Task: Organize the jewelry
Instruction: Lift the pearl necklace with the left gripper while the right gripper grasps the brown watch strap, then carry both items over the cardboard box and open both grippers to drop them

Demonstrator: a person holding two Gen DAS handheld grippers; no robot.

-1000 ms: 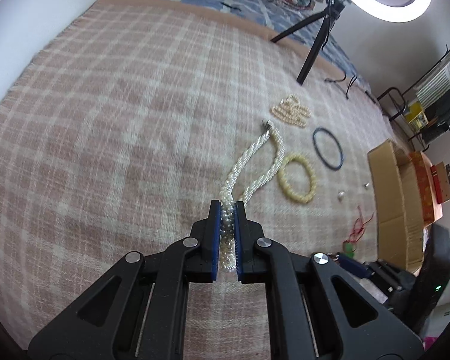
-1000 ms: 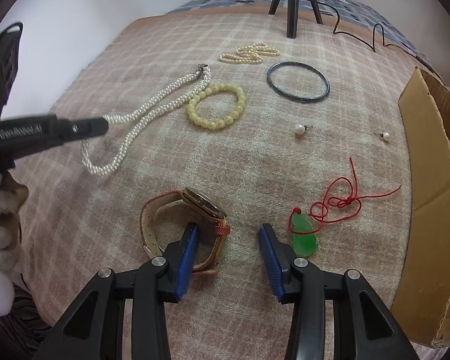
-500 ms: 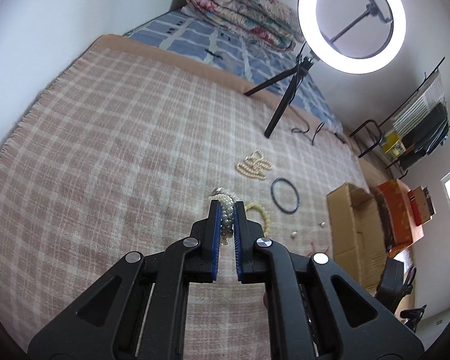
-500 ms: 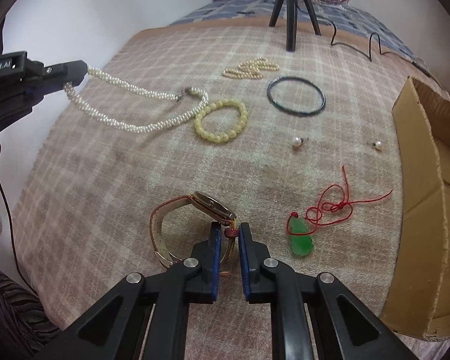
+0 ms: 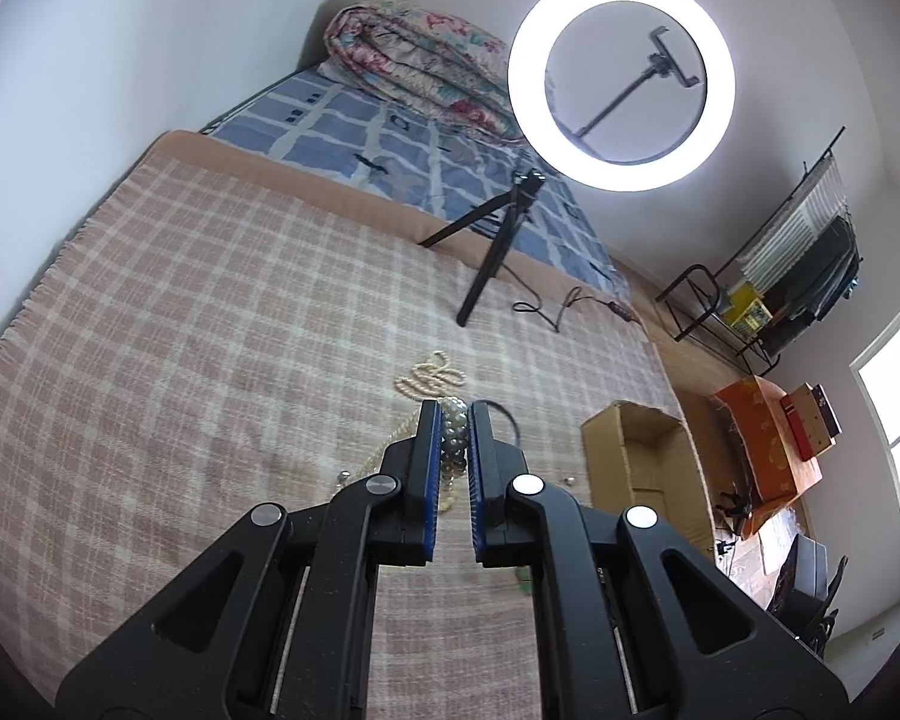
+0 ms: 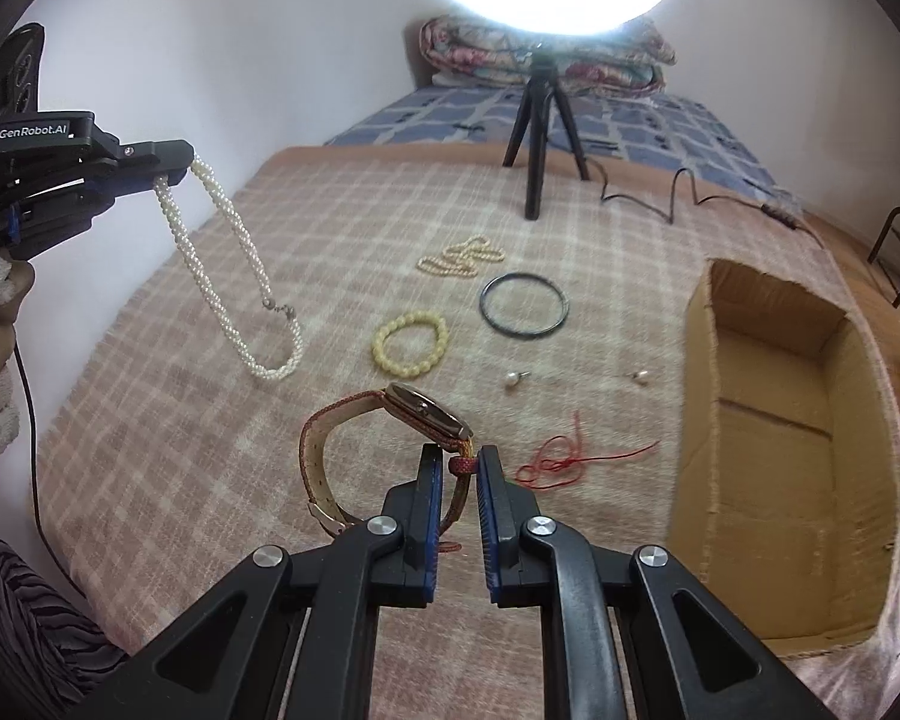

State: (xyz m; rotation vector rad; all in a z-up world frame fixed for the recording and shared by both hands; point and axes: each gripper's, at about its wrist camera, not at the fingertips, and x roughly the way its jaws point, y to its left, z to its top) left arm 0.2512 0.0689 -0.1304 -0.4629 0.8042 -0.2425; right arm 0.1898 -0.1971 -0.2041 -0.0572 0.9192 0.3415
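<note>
My left gripper (image 5: 452,420) is shut on a white pearl necklace (image 5: 453,444) and holds it in the air; in the right wrist view the necklace (image 6: 228,276) hangs from it above the plaid blanket (image 6: 210,420). My right gripper (image 6: 459,468) is shut on the strap of a wristwatch (image 6: 390,426) with a brown band, lifted off the blanket. On the blanket lie a yellow bead bracelet (image 6: 410,341), a dark bangle (image 6: 523,305), a small pearl strand (image 6: 462,256), two pearl studs (image 6: 513,380) and a green pendant's red cord (image 6: 561,459).
An open cardboard box (image 6: 786,456) stands at the right, also in the left wrist view (image 5: 636,468). A ring light on a tripod (image 6: 540,138) stands at the back with its cable (image 6: 678,192). A folded quilt (image 5: 414,66) lies beyond.
Both grippers have risen. The left has lifted the pearl necklace fully off the blanket. The right, shut on the watch strap half a second ago, has raised the watch.
</note>
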